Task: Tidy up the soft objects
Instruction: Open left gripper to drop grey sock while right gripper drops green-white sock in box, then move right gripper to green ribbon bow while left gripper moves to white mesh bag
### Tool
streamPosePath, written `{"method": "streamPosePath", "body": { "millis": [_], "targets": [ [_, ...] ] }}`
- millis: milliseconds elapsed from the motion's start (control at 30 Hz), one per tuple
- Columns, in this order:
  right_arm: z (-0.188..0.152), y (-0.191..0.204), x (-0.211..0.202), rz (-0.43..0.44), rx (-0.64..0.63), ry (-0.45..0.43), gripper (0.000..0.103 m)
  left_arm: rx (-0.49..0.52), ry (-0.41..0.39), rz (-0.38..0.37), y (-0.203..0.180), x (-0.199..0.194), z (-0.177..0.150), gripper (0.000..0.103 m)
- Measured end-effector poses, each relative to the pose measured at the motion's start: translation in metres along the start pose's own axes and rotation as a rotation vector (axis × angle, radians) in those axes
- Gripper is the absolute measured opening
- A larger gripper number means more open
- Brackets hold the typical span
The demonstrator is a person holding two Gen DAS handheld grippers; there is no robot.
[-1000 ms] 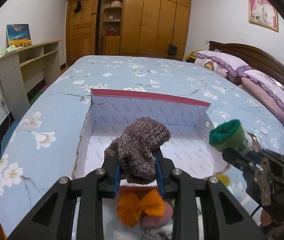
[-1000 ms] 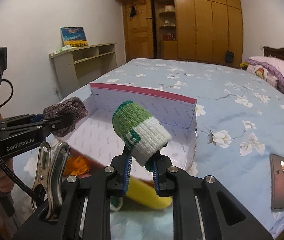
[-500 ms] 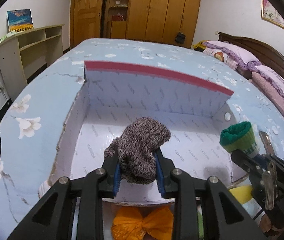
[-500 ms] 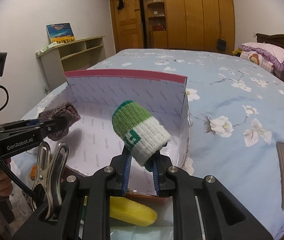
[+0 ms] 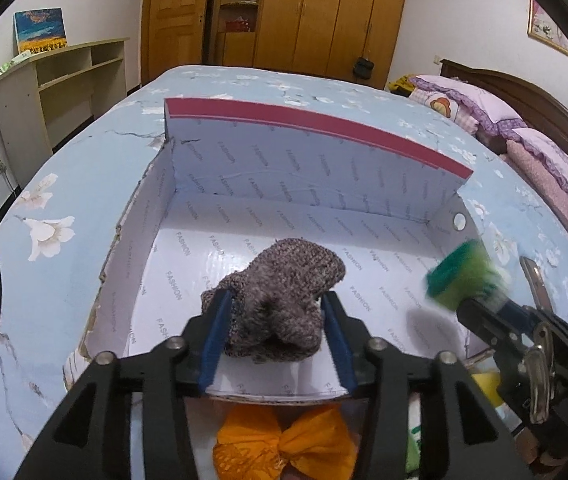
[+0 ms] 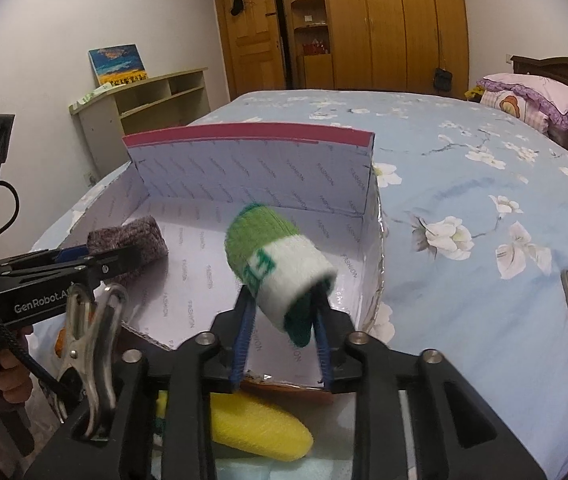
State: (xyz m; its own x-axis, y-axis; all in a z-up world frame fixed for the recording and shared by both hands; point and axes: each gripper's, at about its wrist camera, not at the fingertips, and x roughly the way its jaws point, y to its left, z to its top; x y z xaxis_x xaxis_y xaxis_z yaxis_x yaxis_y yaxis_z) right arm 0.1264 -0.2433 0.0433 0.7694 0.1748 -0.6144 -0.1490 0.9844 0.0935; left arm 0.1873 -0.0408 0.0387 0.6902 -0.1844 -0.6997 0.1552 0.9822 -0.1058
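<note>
**Two knits poised over the box**

Over the open white cardboard box with the red rim [image 5: 316, 124], which sat on the blue floral bedspread [image 5: 64, 200], we held both pieces of knitwear above the printed floor. Our left hand-held gripper [image 5: 274, 332] was grasping the brown marled knitted item [image 5: 284, 300], whose crumpled bulk filled the gap between the blue pads. Our right hand-held gripper [image 6: 282, 322] was grasping the green and white knitted roll [image 6: 276, 268] by its dark green lower end, so that most of the roll stood tilted above the fingers.

To do the drop well, we judged it best to lower each piece nearly to the box floor before letting go, brown to the left and green to the right, so that they would land side by side and not roll against the walls. Soft wool clings to rubber pads, so a wide release followed by a straight lift seemed wise.

The brown piece looked loosely bunched and thick, its speckled yarn folded over itself. The green roll appeared compact and cylindrical, with a white band carrying green lettering; it was blurred in the left view. Below the near wall, outside the box, lay an orange fabric bow [image 5: 284, 446] and a soft yellow oblong thing [image 6: 260, 428], seemingly awaiting their turn.
</note>
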Motion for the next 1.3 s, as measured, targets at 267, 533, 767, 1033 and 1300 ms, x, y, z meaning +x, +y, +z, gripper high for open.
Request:
{"method": "streamPosePath", "body": {
  "millis": [267,533,767,1033,1300],
  "targets": [
    [0.000,-0.002,-0.010,0.029,0.028,-0.035,0.050,0.008,-0.012,0.010,-0.002,-0.013,-0.002,0.060],
    [0.002,0.010,-0.027,0.043,0.000,-0.075,0.052,0.010,-0.026,0.018,0.001,-0.030,-0.005,0.061],
    [0.002,0.014,-0.046,0.057,0.015,-0.088,0.052,0.005,-0.040,0.029,0.009,-0.053,-0.015,0.061],
    [-0.008,0.023,-0.064,0.061,0.011,-0.081,0.052,-0.008,-0.025,0.037,0.017,-0.071,-0.034,0.061],
    [-0.022,0.027,-0.073,0.071,0.024,-0.045,0.052,-0.031,-0.002,0.044,0.025,-0.080,-0.054,0.061]
  ]
}}
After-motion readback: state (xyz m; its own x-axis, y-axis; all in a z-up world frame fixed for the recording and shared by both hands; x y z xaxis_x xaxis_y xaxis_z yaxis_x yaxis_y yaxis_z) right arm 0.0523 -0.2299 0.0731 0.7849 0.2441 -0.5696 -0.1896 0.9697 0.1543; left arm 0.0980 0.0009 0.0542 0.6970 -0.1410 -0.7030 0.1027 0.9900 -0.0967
